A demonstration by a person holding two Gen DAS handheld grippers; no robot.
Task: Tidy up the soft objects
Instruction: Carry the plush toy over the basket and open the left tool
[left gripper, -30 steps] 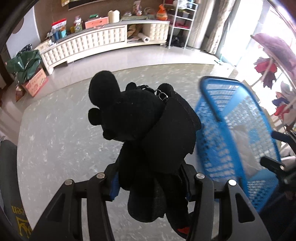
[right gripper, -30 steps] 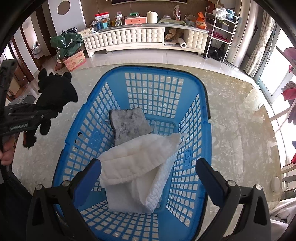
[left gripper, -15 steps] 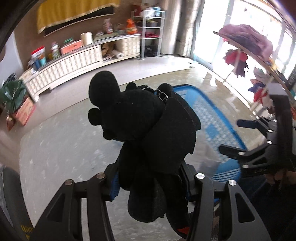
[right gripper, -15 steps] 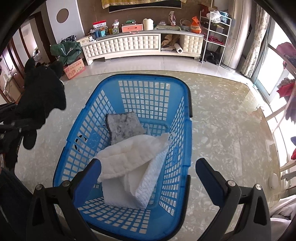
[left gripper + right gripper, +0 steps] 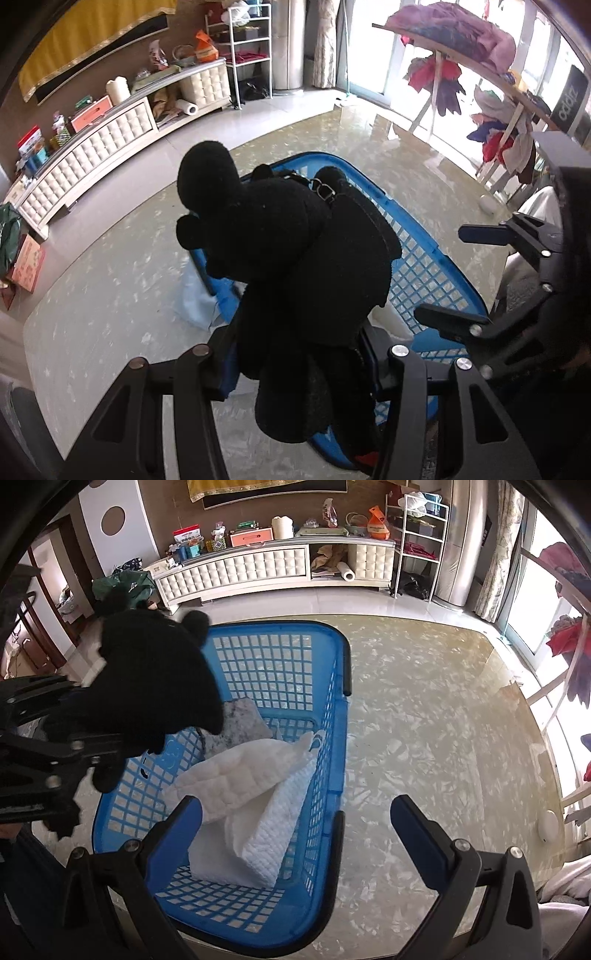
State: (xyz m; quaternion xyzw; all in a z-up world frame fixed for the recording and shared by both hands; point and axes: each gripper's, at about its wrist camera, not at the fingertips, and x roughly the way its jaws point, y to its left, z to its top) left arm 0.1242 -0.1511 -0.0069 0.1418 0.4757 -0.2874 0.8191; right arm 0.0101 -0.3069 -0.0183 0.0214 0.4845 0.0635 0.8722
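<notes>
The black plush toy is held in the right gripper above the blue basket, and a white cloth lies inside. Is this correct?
Not quite: the left gripper holds the black plush toy, as the left wrist view shows. The right gripper is open and empty. The white cloth does lie inside the blue basket.

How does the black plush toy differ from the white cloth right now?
The black plush toy is dark and fuzzy; the white cloth is pale and quilted. The toy is clamped in the left gripper, held above the blue basket; the cloth lies folded inside it, ungripped. Both are soft items.
</notes>
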